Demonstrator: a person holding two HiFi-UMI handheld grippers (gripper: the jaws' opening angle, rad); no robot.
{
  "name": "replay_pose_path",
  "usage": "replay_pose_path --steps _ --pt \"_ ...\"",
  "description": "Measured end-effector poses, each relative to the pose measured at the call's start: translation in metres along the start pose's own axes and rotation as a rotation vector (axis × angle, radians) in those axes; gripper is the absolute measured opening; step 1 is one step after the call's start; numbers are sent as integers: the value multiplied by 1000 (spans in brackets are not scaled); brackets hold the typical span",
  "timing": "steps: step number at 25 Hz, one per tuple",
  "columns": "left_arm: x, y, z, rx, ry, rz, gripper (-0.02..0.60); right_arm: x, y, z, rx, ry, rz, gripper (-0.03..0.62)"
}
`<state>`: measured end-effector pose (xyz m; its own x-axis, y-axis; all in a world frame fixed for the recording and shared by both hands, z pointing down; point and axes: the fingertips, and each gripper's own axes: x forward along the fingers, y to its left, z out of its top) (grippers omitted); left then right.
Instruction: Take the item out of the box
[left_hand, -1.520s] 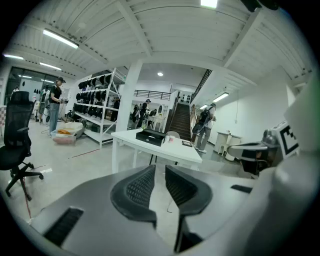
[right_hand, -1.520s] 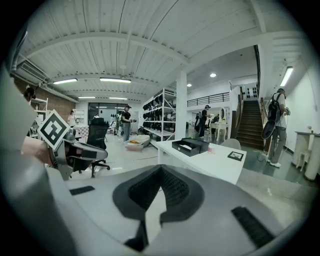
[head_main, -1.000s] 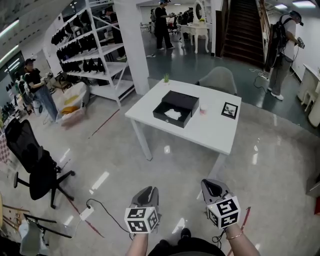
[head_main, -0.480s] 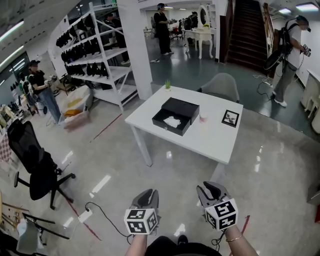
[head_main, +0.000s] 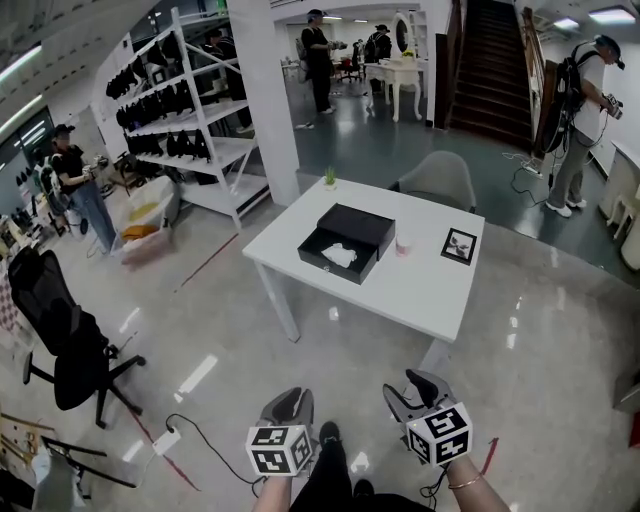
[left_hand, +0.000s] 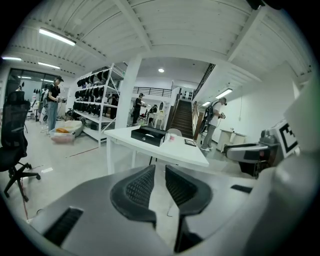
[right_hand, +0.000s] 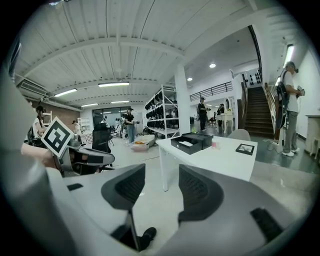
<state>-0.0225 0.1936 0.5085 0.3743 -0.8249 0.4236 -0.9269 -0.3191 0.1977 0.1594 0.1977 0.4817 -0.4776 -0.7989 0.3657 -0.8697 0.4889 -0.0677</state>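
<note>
Item (head_main: 340, 256): white, small, crumpled-looking against dark lining, lying in the near half of the box (head_main: 330, 268). Box: black, shallow, open, lid (head_main: 362, 222) laid back on the far side, all on the far-left part of a white table (head_main: 420, 290) and well apart from both grippers. Just right of the box a pink cup (head_main: 404, 243), further right a black-framed picture (head_main: 459, 245), at the far-left corner a little green plant (head_main: 330, 178). Item too small to tell material or exact shape; picture inside the frame not readable either. Pale round mark on the box's near wall, seen from the left gripper view, too small to read as a brand. No legible writing anywhere; only black-and-white square markers on the gripper cubes. Forearms cut off by the near edge of the head view. Left gripper (head_main: 288, 400): low and near, pads drawn in to a thin slit, nothing in it. Right gripper (head_main: 413, 392): beside it, jaws just been opening, now clearly spread, nothing between them but floor.
</note>
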Motion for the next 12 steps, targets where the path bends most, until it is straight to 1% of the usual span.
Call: replay_pose_path --steps 6,12 --pt "37 20 16 -5 -1 -18 67 38 -15 13 17 -3 -9 212" --pt "90 55 47 0 0 -41 67 103 -36 42 14 -16 -27 216"
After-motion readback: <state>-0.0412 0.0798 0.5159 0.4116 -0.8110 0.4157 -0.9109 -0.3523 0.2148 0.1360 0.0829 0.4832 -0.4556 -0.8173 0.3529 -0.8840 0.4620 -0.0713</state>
